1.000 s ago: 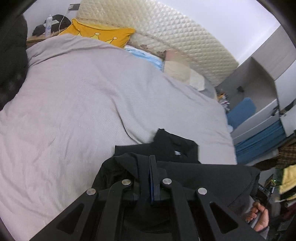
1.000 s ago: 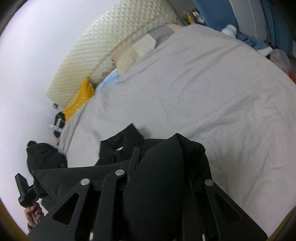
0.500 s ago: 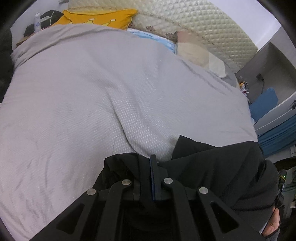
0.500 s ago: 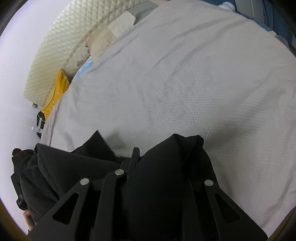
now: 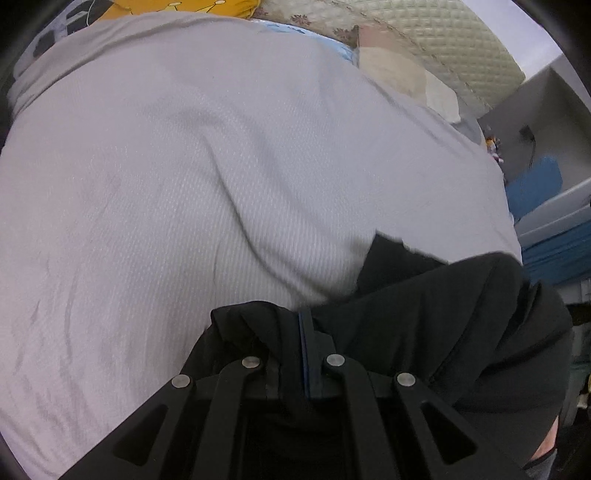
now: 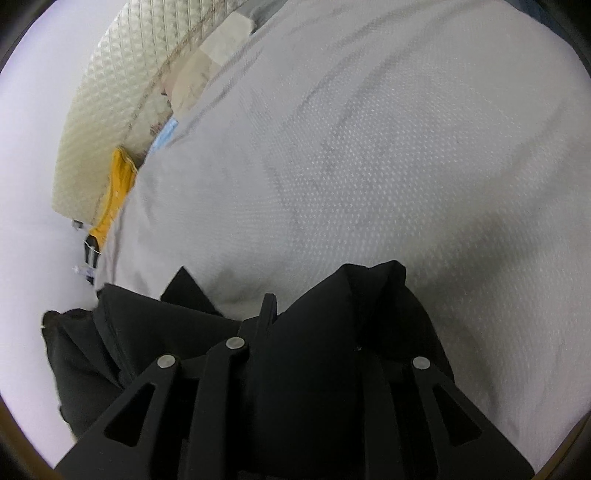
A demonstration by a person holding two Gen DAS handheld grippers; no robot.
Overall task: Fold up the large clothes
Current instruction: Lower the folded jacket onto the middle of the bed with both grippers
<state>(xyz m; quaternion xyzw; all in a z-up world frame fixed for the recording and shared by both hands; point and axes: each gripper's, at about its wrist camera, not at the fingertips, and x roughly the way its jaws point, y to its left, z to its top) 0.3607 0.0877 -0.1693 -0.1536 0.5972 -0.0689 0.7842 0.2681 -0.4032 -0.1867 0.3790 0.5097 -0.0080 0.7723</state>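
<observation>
A large black garment [image 5: 443,314] hangs between my two grippers above a bed with a grey cover [image 5: 221,166]. My left gripper [image 5: 304,325] is shut on one bunched edge of the cloth. In the right wrist view the same black garment [image 6: 332,332] drapes over my right gripper [image 6: 267,310], which is shut on it; the cloth hides the right finger. A pointed flap of the garment [image 6: 184,288] sticks out toward the bed cover [image 6: 369,166].
A yellow pillow [image 5: 177,7], a blue pillow [image 5: 317,37] and a beige pillow [image 5: 399,74] lie at the quilted cream headboard [image 5: 424,33]. Blue cushions and a grey shelf unit [image 5: 546,184] stand at the right of the bed.
Both grippers have moved forward and lower over the bed with the black garment still held. The collar part seen lying on the bed a second ago is now lifted or hidden.
</observation>
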